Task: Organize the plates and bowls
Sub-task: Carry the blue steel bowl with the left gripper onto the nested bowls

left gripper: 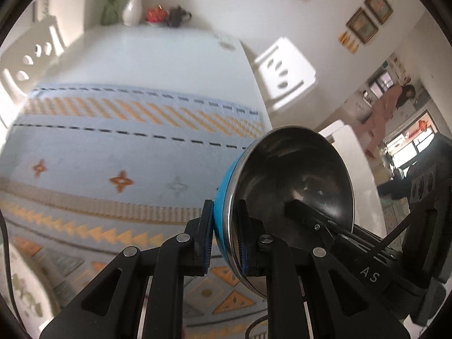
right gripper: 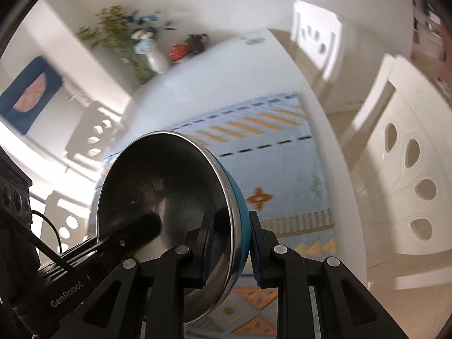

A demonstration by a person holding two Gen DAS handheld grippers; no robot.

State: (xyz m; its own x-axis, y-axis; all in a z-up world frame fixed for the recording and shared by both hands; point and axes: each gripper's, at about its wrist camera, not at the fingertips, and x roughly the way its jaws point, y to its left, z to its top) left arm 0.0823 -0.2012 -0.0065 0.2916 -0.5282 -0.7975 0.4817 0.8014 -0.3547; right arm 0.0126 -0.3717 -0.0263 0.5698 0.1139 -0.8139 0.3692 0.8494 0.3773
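Observation:
A steel bowl with a blue outside (left gripper: 293,180) is held on edge above the table, its hollow facing right in the left wrist view. My left gripper (left gripper: 224,226) is shut on its rim, one finger outside, one inside. The same bowl (right gripper: 166,197) shows in the right wrist view with its hollow facing left. My right gripper (right gripper: 231,243) is shut on the opposite part of the rim. Each gripper shows in the other's view, inside the bowl (left gripper: 308,214) (right gripper: 132,231).
A white table (left gripper: 169,53) carries a light blue patterned runner (left gripper: 118,155). A white vase with flowers (left gripper: 132,8), a red item and a dark teapot (left gripper: 178,15) stand at the far end. White chairs (left gripper: 285,73) (right gripper: 406,155) stand around the table. A floral plate rim (left gripper: 22,288) shows at lower left.

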